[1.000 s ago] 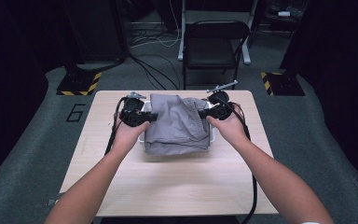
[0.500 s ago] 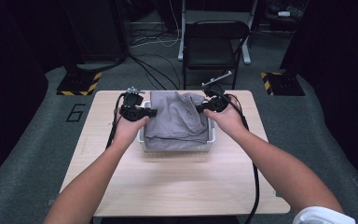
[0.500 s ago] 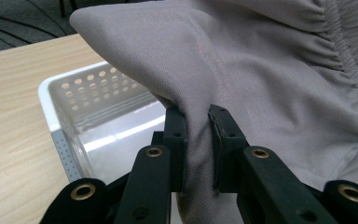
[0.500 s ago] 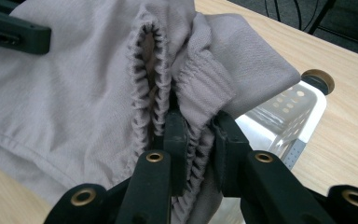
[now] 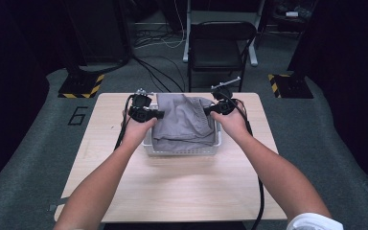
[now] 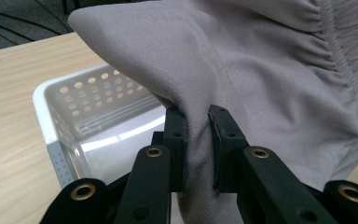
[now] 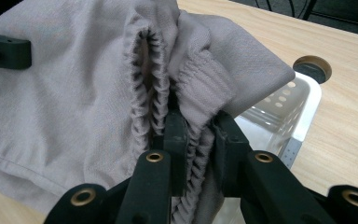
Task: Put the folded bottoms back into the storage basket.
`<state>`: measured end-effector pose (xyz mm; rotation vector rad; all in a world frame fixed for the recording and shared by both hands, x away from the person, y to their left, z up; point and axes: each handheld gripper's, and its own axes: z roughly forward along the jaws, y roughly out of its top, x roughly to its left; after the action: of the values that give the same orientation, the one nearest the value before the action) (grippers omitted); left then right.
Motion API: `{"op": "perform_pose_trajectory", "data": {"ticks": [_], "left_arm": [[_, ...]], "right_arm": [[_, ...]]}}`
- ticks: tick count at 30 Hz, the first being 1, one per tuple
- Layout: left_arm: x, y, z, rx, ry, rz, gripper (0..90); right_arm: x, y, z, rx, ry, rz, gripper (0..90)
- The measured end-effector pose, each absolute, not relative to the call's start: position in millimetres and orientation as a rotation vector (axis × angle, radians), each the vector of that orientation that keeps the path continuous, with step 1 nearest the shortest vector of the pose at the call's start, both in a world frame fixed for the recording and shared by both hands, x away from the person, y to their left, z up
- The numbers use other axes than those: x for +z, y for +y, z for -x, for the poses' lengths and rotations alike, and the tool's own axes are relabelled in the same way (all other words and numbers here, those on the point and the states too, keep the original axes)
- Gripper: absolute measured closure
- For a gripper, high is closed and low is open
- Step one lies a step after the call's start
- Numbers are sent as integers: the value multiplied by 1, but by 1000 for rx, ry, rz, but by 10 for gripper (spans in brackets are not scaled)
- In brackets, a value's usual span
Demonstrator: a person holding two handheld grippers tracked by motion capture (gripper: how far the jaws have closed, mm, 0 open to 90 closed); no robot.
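Holding a folded grey fabric garment with an elasticated waistband (image 5: 184,123) over the white perforated plastic basket (image 5: 182,149), you have your left gripper (image 5: 159,114) pinched shut on a fold at one side of the garment and your right gripper (image 5: 208,110) clamped on the gathered waistband at the other.

In the left gripper view the two black jaws squeeze a ridge of cloth (image 6: 199,140) between them, with the basket's rim (image 6: 44,116) just beyond and below. In the right gripper view the jaws bite the ribbed elastic (image 7: 193,140), and a corner of the basket (image 7: 303,116) sits just beside them.

By the look of it, the garment is partway into the basket: its near end already lies down inside, against the near wall, while the far end, where you grip it, is raised above the far rim. What appears left is to lower that end and release both grips.

The basket's floor is largely covered by cloth, so how flat the garment sits there cannot be told, nor whether anything lies beneath it. The far rim of the basket is hidden behind the raised fabric from above. What kind of garment it is stays uncertain; the waistband suggests shorts or trousers.
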<state>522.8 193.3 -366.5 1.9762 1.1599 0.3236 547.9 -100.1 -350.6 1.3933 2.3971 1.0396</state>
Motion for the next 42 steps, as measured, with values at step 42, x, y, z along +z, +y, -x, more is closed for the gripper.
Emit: {"op": "perform_pose_trajectory", "data": {"ticks": [42], "left_arm": [[-392, 200, -563, 313, 1210, -1974, 789]], "right_arm": [[-367, -86, -576, 996, 2343, -1434, 775]]}}
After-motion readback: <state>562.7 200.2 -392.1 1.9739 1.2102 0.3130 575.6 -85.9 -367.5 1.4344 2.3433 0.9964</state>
